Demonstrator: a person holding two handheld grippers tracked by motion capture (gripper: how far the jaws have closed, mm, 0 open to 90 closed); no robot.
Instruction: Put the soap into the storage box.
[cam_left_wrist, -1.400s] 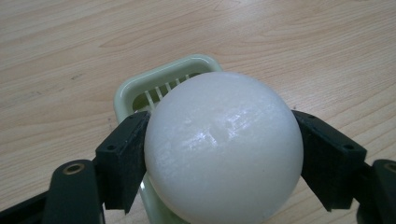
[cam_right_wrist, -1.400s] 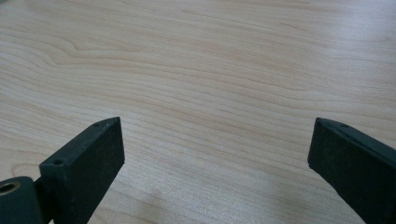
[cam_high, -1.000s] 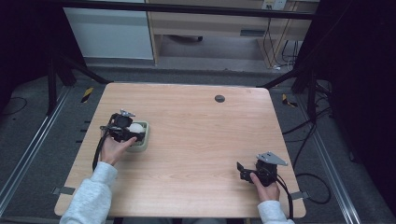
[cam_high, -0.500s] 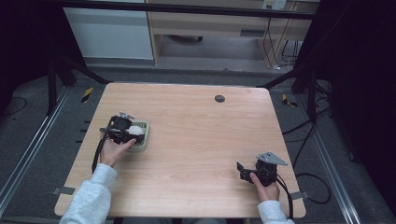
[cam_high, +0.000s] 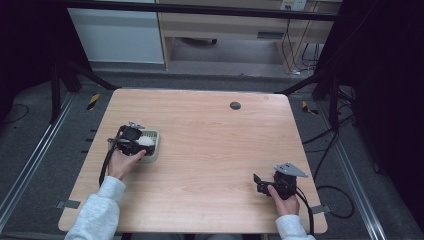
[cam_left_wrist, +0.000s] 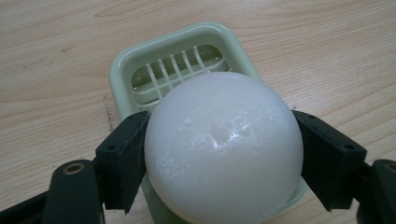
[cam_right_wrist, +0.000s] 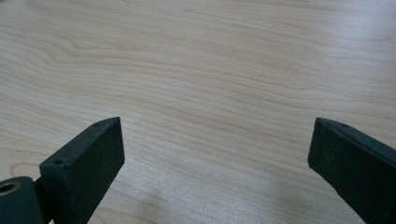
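now we see the left gripper (cam_left_wrist: 219, 158) clenched on a white ball (cam_left_wrist: 223, 149), one black jaw pressed to each side of it. the ball hangs right over a pale green slotted tray (cam_left_wrist: 140, 60); whether it touches the tray we cannot tell. in the high view the tray (cam_high: 156, 145) sits on the left half of the wooden table (cam_high: 225, 145), well in from the edges. our right gripper (cam_right_wrist: 215, 154) is spread wide, holding nothing, low over bare wood near the front right corner. broad bare tabletop lies between the two grippers.
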